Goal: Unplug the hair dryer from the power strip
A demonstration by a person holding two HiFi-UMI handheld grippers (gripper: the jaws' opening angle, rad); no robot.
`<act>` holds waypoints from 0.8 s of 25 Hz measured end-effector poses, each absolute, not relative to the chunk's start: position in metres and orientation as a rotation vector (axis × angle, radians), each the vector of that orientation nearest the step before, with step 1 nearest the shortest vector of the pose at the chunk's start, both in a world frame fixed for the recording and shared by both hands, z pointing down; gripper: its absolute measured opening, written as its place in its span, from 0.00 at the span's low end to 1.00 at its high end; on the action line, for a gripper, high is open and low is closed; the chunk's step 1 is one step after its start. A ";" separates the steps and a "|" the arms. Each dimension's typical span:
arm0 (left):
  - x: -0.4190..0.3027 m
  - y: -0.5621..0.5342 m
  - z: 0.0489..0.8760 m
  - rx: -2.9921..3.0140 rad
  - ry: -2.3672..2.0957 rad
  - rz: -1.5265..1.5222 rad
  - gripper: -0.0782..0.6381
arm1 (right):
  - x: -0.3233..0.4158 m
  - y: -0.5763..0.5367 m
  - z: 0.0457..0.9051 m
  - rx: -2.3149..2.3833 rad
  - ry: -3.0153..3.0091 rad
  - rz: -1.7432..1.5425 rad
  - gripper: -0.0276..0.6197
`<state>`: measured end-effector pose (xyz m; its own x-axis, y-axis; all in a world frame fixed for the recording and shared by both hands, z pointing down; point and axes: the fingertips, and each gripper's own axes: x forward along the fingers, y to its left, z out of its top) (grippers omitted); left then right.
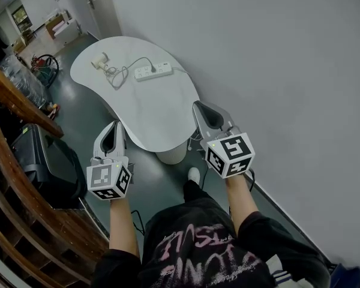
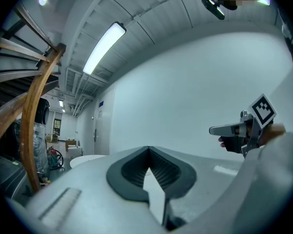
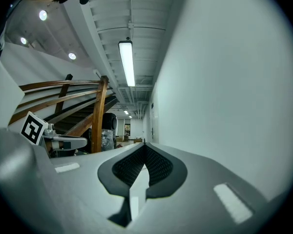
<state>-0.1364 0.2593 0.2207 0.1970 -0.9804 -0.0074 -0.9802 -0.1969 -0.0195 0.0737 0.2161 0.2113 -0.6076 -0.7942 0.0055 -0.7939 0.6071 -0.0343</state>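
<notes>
A white hair dryer point(image 1: 100, 60) lies at the far left end of the white curved table point(image 1: 156, 116). Its thin cord point(image 1: 121, 74) loops across to a plug point(image 1: 153, 68) seated in the white power strip point(image 1: 153, 71). Both grippers hover at the table's near edge, well short of the strip. My left gripper point(image 1: 114, 123) is shut and empty, over the floor just left of the table. My right gripper point(image 1: 198, 104) is shut and empty at the table's right edge. Each gripper view shows its own jaws closed to a point point(image 2: 148, 147) point(image 3: 145, 144), aimed level down the room.
A wooden stair railing point(image 1: 18, 101) runs along the left, with a black box point(image 1: 45, 161) on the floor beneath it. A plain grey wall point(image 1: 276, 71) stands close on the right. The table's white pedestal point(image 1: 171, 155) rises by the person's foot point(image 1: 194, 174).
</notes>
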 end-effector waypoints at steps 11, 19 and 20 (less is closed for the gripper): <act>-0.137 0.238 0.229 -2.403 2.005 -0.029 0.11 | 0.075 0.192 0.220 -1.380 2.800 -0.087 0.06; -0.140 0.211 0.236 -2.392 2.036 -0.051 0.11 | 0.074 0.164 0.228 -1.372 2.802 -0.112 0.06; -0.139 0.208 0.237 -2.393 2.038 -0.053 0.11 | 0.074 0.160 0.228 -1.371 2.802 -0.114 0.06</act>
